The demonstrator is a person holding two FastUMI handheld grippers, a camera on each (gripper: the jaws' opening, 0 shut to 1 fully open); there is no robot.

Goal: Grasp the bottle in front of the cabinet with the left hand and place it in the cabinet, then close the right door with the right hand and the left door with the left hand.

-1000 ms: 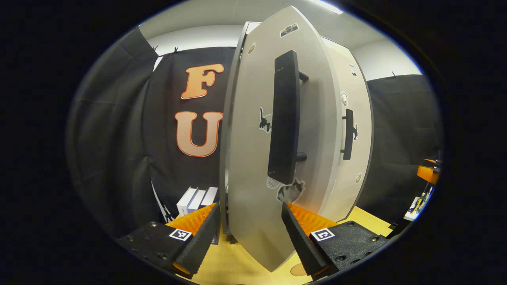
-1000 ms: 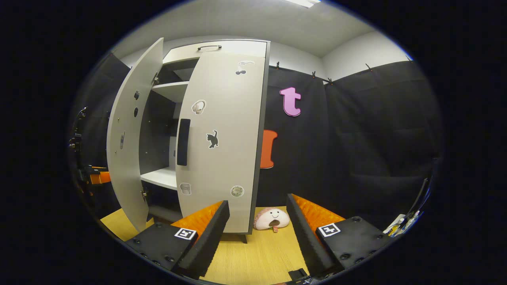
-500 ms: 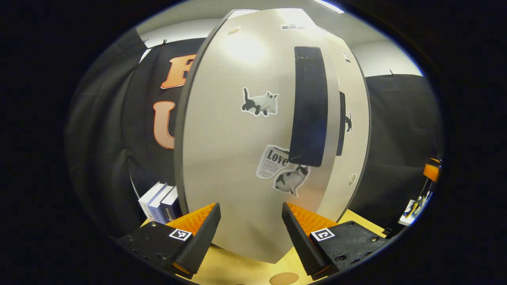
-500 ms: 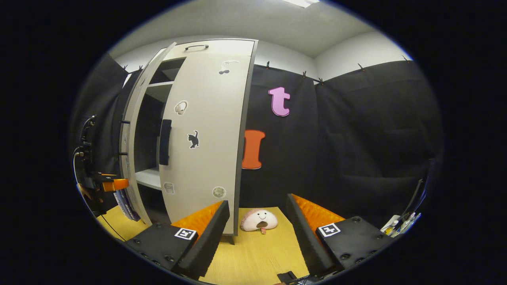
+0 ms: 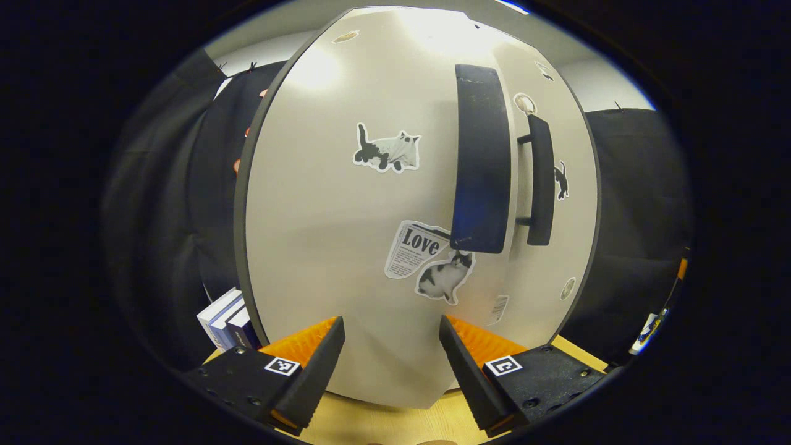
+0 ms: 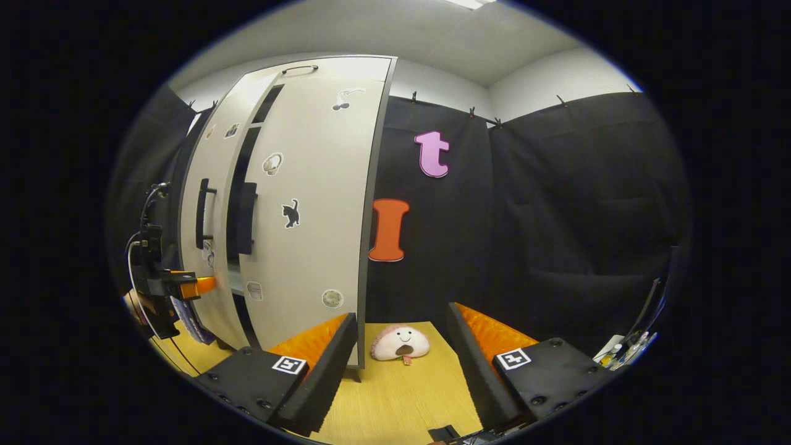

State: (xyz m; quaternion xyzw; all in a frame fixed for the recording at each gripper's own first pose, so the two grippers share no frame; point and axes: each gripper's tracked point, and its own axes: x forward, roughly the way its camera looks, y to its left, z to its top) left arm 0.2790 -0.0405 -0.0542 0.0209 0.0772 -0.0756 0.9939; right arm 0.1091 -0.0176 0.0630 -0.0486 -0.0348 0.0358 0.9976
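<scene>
The left tool (image 5: 390, 364), fingers apart, sits close against the nearly shut left door (image 5: 346, 216); the right tool (image 6: 401, 364) hangs apart above the surface (image 6: 401, 395).

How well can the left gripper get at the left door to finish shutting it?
Probably yes: the left gripper is open right at the left door, nothing between them; a narrow gap remains beside the right door.

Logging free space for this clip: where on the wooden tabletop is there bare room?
Bare wood lies before the right gripper, between the cabinet and the plush toy. Left of the cabinet is crowded: books stand against it.
</scene>
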